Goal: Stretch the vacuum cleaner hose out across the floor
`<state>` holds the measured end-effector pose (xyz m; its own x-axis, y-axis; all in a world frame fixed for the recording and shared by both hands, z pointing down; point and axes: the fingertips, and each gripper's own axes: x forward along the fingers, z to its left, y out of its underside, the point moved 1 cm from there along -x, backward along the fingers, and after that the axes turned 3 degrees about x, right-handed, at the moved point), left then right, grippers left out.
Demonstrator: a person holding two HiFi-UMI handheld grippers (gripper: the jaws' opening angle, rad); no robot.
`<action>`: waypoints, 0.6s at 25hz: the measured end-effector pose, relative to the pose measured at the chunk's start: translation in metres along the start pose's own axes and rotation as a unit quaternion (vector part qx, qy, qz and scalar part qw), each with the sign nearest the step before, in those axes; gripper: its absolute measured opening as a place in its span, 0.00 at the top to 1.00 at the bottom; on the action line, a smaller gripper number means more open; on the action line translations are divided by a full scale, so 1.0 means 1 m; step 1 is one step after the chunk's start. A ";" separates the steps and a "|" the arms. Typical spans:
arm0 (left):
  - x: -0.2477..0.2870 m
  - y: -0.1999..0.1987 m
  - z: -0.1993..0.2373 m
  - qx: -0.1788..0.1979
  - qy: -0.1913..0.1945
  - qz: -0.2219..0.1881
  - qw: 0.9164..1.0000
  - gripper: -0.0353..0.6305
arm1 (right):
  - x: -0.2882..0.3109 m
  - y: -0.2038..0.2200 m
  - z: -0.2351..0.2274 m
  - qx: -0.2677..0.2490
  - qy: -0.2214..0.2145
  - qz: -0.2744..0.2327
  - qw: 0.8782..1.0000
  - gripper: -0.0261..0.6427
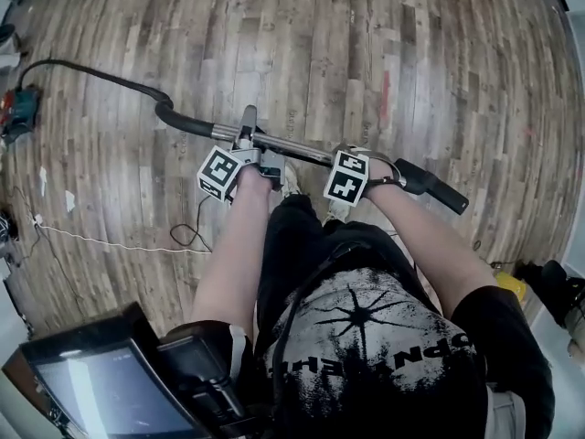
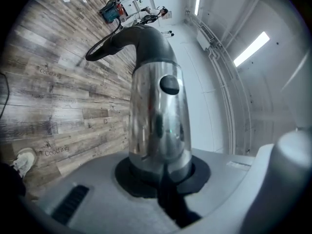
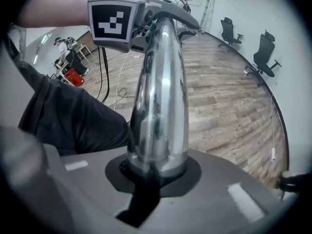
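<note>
The vacuum's chrome tube [image 1: 283, 146] runs level in front of me, with the black hose [image 1: 101, 76] trailing from its left end across the wooden floor to the vacuum body [image 1: 18, 112]. My left gripper [image 1: 249, 154] is shut on the tube near the black hose cuff [image 2: 141, 38]. In the left gripper view the tube [image 2: 158, 116] rises out of the gripper [image 2: 161, 177]. My right gripper [image 1: 352, 158] is shut on the same tube [image 3: 158, 111] further right, where the gripper [image 3: 156, 172] clamps its base. A black end piece [image 1: 434, 186] sticks out past it.
A thin white cable [image 1: 110, 240] and a black cord loop [image 1: 187, 236] lie on the floor to my left. My shoe [image 1: 291, 179] is under the tube. Office chairs [image 3: 265, 50] stand by the far wall, and a person [image 3: 63, 50] is near a red box.
</note>
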<state>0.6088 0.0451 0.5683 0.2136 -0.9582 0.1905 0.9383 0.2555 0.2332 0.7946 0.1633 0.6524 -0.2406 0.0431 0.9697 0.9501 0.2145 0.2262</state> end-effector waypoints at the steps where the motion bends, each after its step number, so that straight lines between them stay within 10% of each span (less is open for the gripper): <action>1: 0.003 0.002 0.004 -0.002 0.000 0.009 1.000 0.89 | 0.003 0.001 0.000 0.007 -0.001 0.003 1.000 0.87; 15: 0.031 0.057 0.038 -0.005 0.013 0.096 0.995 0.78 | 0.040 0.045 -0.025 0.006 0.002 0.015 1.000 0.88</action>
<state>0.6581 0.0350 0.6234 0.3965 -0.8945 0.2065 0.8820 0.4336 0.1845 0.8331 0.1505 0.7033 -0.2106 0.0465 0.9765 0.9546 0.2249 0.1952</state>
